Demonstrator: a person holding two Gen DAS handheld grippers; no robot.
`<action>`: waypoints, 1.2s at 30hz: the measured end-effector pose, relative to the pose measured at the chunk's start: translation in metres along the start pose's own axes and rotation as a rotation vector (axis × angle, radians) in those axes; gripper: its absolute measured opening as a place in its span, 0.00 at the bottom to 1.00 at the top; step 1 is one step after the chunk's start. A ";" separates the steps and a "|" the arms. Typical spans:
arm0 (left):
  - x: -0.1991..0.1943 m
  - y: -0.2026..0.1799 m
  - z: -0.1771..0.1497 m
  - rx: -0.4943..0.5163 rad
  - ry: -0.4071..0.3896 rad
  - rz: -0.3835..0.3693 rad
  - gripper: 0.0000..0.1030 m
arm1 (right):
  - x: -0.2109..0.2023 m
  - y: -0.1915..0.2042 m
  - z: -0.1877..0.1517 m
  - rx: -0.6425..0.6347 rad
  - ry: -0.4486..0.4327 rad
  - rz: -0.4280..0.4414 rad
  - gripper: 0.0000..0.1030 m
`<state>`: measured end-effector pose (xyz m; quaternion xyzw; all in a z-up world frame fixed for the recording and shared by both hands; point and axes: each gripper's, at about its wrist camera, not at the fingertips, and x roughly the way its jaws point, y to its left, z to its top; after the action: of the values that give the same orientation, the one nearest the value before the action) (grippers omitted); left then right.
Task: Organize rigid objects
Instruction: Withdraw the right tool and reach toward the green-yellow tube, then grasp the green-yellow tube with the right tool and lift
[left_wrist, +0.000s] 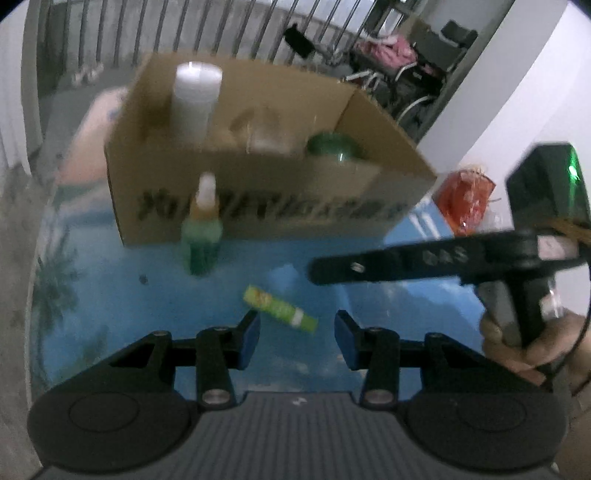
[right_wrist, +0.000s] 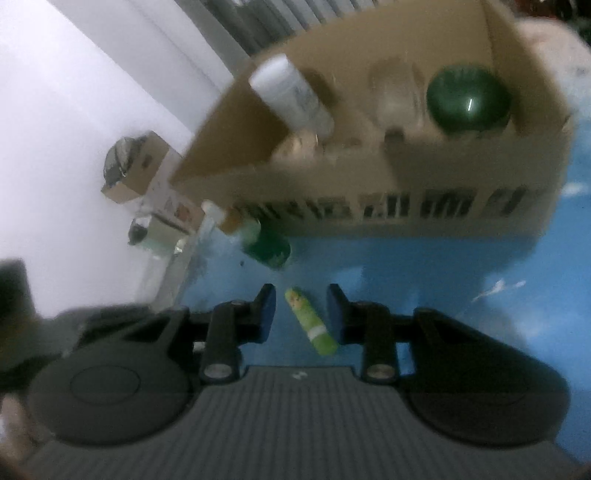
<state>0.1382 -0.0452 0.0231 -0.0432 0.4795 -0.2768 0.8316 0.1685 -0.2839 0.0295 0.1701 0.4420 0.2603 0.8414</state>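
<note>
A small yellow-green tube (left_wrist: 279, 308) lies on the blue cloth (left_wrist: 110, 295), just beyond my left gripper (left_wrist: 297, 332), which is open and empty. In the right wrist view the tube (right_wrist: 310, 321) shows between the fingers of my right gripper (right_wrist: 301, 314). That gripper is open above it, with gaps on both sides. From the left, the right gripper (left_wrist: 321, 271) reaches in side-on, held by a hand (left_wrist: 524, 347). A green spray bottle (left_wrist: 201, 229) stands before the open cardboard box (left_wrist: 258, 206). The box holds a white bottle (left_wrist: 194, 99) and a green-lidded jar (left_wrist: 332, 146).
An orange bag (left_wrist: 465, 203) sits right of the box. Behind are a railing (left_wrist: 221, 33), a wheelchair (left_wrist: 413, 81) and a white wall (left_wrist: 517, 92). Smaller cartons (right_wrist: 136, 170) stand by the wall left of the cloth in the right wrist view.
</note>
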 end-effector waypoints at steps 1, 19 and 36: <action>0.005 0.001 -0.002 -0.007 0.012 -0.004 0.43 | 0.007 0.000 -0.001 0.007 0.011 -0.006 0.29; 0.044 0.004 -0.006 0.003 0.070 0.038 0.50 | 0.047 -0.001 -0.010 0.044 0.068 -0.031 0.29; 0.051 -0.002 -0.005 0.036 0.068 0.084 0.50 | 0.049 -0.003 -0.014 0.046 0.089 0.007 0.29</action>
<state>0.1529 -0.0711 -0.0189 0.0016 0.5039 -0.2516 0.8263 0.1811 -0.2565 -0.0118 0.1793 0.4842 0.2605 0.8158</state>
